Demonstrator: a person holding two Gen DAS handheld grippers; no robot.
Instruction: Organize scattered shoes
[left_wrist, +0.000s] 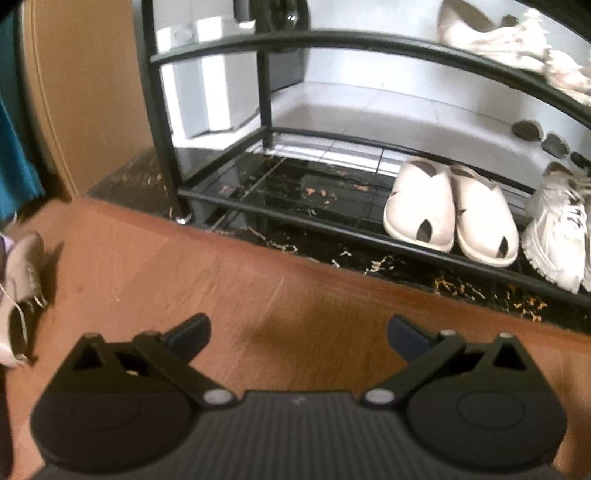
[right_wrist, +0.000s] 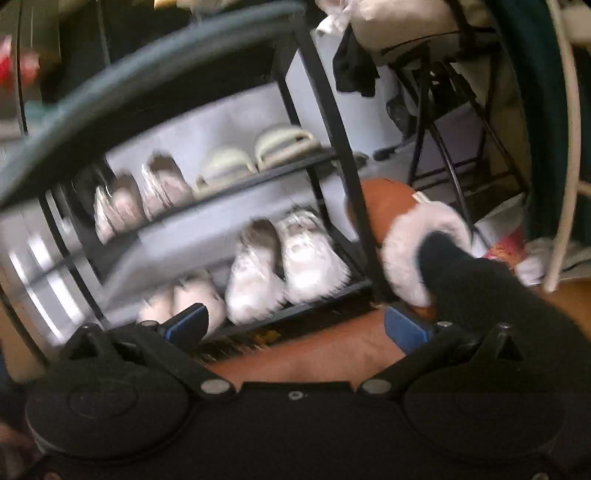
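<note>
Both tongs stood wide apart, nothing between the pads. Left tongs (left_wrist: 298, 334) hung over bare wood floor (left_wrist: 229, 280) in front of the shoe rack (left_wrist: 332, 225). Right tongs (right_wrist: 295, 325) faced the rack (right_wrist: 332, 122) from its right end; that view was smeared, so details are soft.

Shoes still off the rack:
- pinkish laced shoe (left_wrist: 22, 284) on the floor at far left of the left view, laces trailing
- brown slipper with white fur cuff (right_wrist: 406, 236) on the floor just right of the rack's end post, close beyond the right tongs' right finger. A dark shape sat in front of its opening; couldn't tell what.

Already on the rack: white clogs (left_wrist: 450, 210) as a pair on the bottom shelf, white sneaker (left_wrist: 557, 229) just beside them, more pairs on the shelves above in the right view.

My read of the step: right tongs go for the fur slipper. Best grip is probably across the heel or the firm side wall, not the fur; the cuff would compress and slip. The tongs' spread looked enough to straddle it.

Room: left half of the bottom shelf was free, next to the clogs. Watch the front rail (left_wrist: 295, 218) of that shelf, so enter toe-first above it and under the curved rail (left_wrist: 332, 40) of the next shelf. The end post sat right beside the slipper, so lifting up and back before swinging left looked safer. The laced shoe's loose laces could snag.
</note>
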